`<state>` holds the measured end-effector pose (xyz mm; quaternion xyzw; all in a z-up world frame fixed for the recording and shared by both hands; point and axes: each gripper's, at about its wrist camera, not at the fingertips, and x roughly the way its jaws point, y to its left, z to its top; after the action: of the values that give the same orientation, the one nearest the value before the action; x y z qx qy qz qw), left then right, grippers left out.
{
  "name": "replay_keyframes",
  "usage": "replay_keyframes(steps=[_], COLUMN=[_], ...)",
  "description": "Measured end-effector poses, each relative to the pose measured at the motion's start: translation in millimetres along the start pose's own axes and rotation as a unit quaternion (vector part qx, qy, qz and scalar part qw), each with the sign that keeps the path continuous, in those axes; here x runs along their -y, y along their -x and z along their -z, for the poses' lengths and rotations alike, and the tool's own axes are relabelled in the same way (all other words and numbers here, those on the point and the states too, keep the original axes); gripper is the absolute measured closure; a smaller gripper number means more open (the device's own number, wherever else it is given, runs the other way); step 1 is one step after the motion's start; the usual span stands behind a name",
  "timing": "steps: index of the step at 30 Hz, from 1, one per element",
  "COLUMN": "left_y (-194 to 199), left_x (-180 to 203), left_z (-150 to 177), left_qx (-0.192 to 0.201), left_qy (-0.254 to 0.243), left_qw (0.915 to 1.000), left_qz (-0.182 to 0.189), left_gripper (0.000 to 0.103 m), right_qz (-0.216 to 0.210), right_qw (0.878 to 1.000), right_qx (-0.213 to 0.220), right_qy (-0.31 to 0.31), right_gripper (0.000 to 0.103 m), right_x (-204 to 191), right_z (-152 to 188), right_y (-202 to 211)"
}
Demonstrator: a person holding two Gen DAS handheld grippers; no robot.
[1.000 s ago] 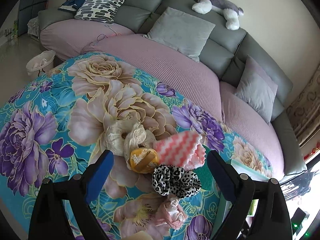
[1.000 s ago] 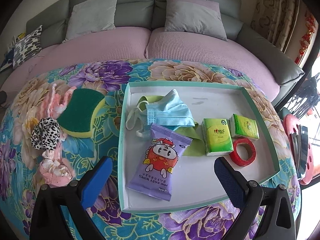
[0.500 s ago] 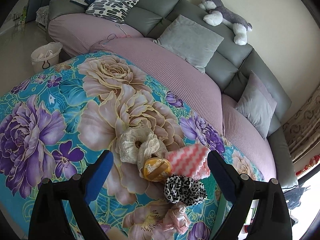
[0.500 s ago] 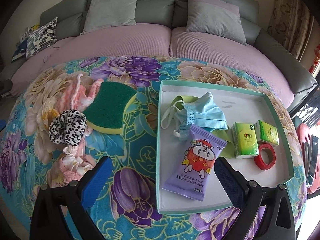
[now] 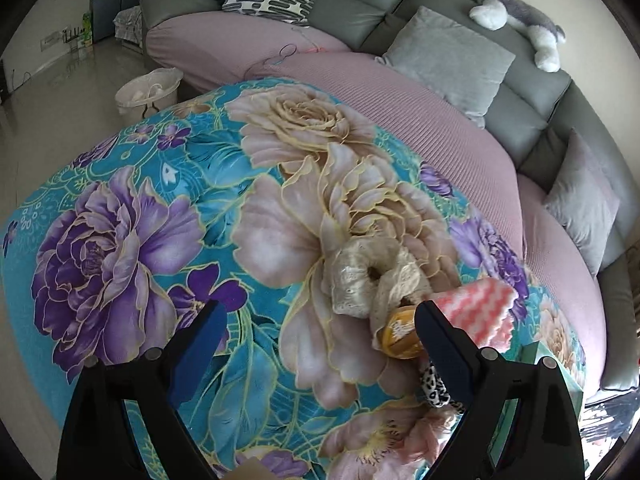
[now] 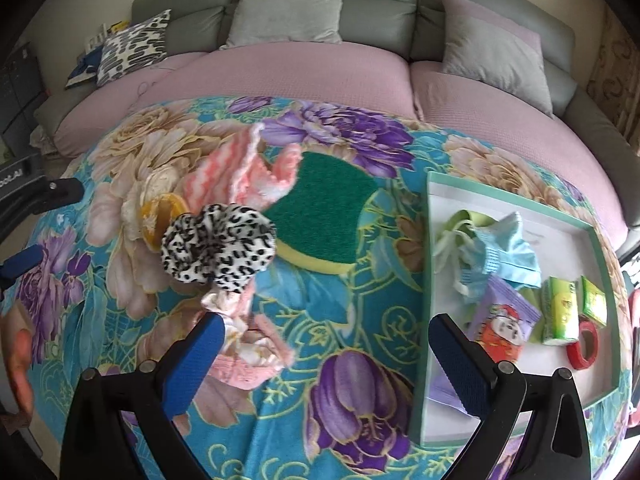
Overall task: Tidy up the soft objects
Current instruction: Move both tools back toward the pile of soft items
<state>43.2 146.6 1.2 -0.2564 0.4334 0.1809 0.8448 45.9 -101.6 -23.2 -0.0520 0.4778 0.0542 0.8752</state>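
On the floral blanket lie a leopard-print scrunchie (image 6: 218,250), a pink scrunchie (image 6: 244,354), a green and yellow sponge (image 6: 324,216), a pink zigzag cloth (image 6: 240,176), a cream lace scrunchie (image 5: 366,276) and a yellow round thing (image 5: 400,334). My right gripper (image 6: 324,344) is open and empty, just right of the pink scrunchie and left of the tray. My left gripper (image 5: 320,328) is open and empty over the blanket, left of the pile; its right finger hides part of the leopard scrunchie (image 5: 434,388).
A teal-rimmed white tray (image 6: 424,280) on the right holds a blue face mask (image 6: 504,256), a purple wipes pack (image 6: 504,320), two green tissue packs (image 6: 560,316) and a red tape roll (image 6: 582,346). A pink and grey sofa (image 6: 280,76) with cushions curves behind. A white basket (image 5: 148,90) stands on the floor.
Both grippers swung left. The tray slid toward the right edge of the right wrist view and the soft pile came to its centre. The pile shifted right and lower in the left wrist view.
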Motion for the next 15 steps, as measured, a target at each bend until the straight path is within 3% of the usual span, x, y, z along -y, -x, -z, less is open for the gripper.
replay_keyframes(steps=[9, 15], left_y=[-21, -29], left_x=[-2, 3], left_z=[6, 10], left_qx=[-0.036, -0.055], left_qy=[-0.007, -0.02], left_qw=[0.9989, 0.9978], left_qz=[-0.027, -0.032], left_gripper=[0.008, 0.008], right_qz=[-0.047, -0.055], right_qw=[0.998, 0.997], right_qx=[-0.021, -0.039], right_qy=[0.034, 0.048], right_gripper=[0.0, 0.0], right_x=[-31, -43], right_z=[6, 12], right_y=[-26, -43])
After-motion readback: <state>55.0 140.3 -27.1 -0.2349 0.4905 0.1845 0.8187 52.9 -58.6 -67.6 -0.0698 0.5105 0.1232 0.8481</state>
